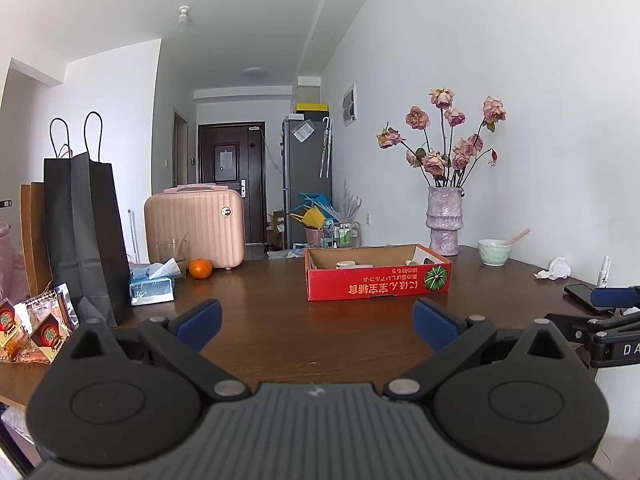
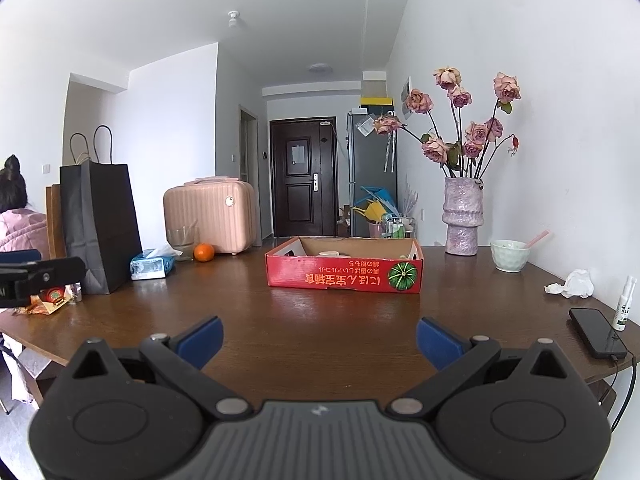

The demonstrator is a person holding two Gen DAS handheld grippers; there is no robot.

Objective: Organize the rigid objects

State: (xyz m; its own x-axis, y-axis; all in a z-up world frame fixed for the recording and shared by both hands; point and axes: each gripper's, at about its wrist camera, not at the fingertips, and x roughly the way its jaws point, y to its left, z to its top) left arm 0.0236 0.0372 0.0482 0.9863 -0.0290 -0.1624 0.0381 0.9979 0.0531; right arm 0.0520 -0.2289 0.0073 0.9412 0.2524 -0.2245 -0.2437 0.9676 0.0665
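Note:
A shallow red cardboard box [image 1: 378,284] [image 2: 344,278] lies on the dark wooden table [image 1: 280,320] [image 2: 280,312], with a few pale items inside, mostly hidden by its walls. My left gripper [image 1: 316,320] hovers open over the table's near part, well short of the box, nothing between its blue pads. My right gripper [image 2: 318,340] is likewise open and empty, facing the box from the near edge. An orange [image 1: 200,268] [image 2: 204,252], a black phone [image 2: 598,332], a small spray bottle [image 2: 625,303] and a green bowl [image 1: 495,252] [image 2: 510,255] rest on the table.
A black paper bag [image 1: 86,232] [image 2: 98,224], a tissue pack [image 1: 152,282] [image 2: 152,266], a glass [image 1: 173,254] and snack packets [image 1: 36,328] crowd the left side. A pink case [image 1: 195,228] stands behind. A vase of roses [image 1: 444,220] [image 2: 463,216] and crumpled tissue [image 2: 576,284] sit right. A seated person [image 2: 18,220] is far left.

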